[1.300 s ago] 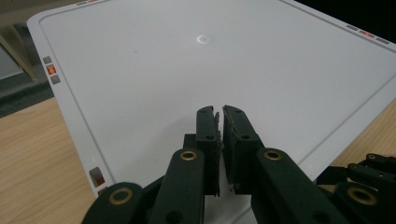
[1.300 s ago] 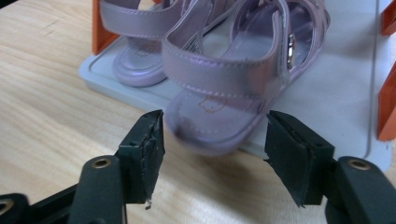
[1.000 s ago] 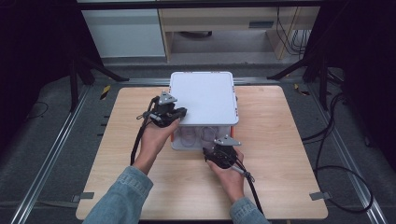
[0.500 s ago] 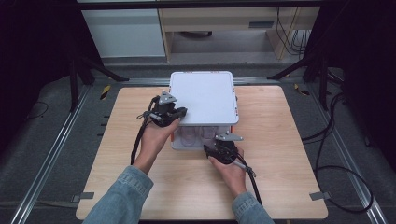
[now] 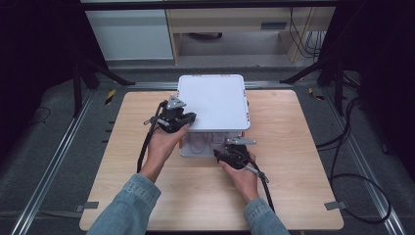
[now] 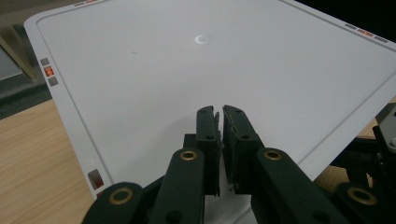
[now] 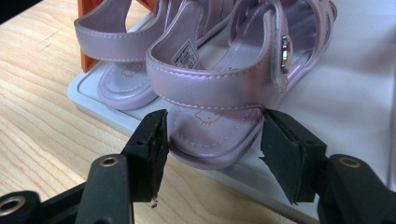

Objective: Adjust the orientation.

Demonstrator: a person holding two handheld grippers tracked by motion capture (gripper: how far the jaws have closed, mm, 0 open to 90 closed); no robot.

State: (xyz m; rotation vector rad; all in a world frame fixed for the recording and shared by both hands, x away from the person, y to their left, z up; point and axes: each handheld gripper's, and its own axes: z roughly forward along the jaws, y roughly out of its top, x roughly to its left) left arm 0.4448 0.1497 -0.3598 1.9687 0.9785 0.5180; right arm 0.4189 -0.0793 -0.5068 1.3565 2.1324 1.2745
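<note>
Sleeves: blue denim cuffs [image 5: 128,203] are worn on both forearms.
Left gripper [image 6: 220,140]: matte black jaws with ridged pads and brass-coloured rivets are seen; a grey three-cornered plate [image 5: 175,102] is mounted on top.
Right gripper [image 7: 212,142]: black angular jaws with brass-coloured rivets.
Cables: a black cable [image 5: 145,147] is trailed from each gripper.

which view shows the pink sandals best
The right gripper view: the pair of pink sandals sits close up on the white tray, straps and heel clear, the nearer heel between the right tool's open jaws. The high view gives only a faint glimpse under the white lid. The left gripper view looks across that lid.
</note>
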